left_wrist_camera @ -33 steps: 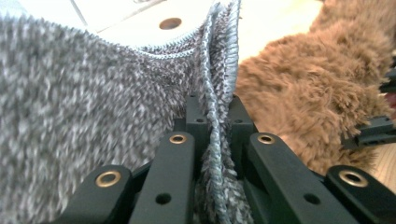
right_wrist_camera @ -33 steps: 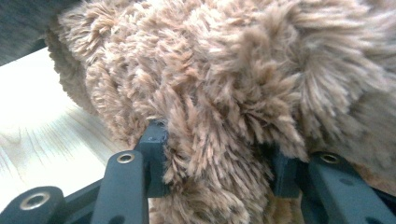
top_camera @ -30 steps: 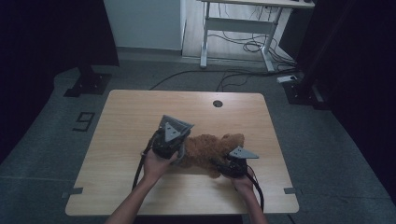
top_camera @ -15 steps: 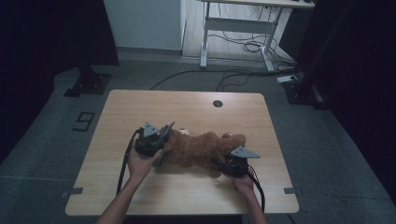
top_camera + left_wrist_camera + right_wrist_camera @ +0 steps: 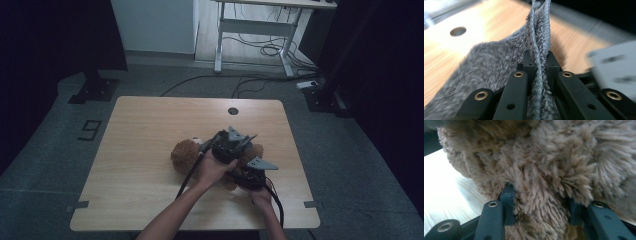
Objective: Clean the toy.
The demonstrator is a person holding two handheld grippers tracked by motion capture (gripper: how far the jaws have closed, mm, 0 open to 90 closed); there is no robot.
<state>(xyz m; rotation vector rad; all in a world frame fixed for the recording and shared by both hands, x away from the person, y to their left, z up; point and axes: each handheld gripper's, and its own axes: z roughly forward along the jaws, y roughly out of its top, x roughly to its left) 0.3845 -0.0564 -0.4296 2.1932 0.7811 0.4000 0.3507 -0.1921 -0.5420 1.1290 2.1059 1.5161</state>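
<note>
A brown plush bear (image 5: 187, 155) lies on the wooden table (image 5: 145, 145), a little toward the person's side of the round hole (image 5: 233, 111) in the tabletop. Its head points to the left of the hole in the high view, and its body runs to the right under the two grippers.

The left gripper (image 5: 231, 145) sits over the bear's body, almost straight below the hole in the high view. In the left gripper view its jaws are drawn nearly together and pinch a thin, doubled fold of grey fuzzy cloth (image 5: 537, 50). The fold stands up between the fingers (image 5: 517, 85), and the rest of the cloth falls away to the left. The hole (image 5: 458, 31) shows beyond the cloth, blurred.

The right gripper (image 5: 252, 175) is just beside the left one, farther from the hole and toward the table's near edge, at the bear's right end. In the right gripper view its jaws stand partly apart and clamp a thick tuft of the bear's fur (image 5: 541, 202). The fur bulges over both fingers (image 5: 507, 195). A strip of pale tabletop shows at the left.
</note>
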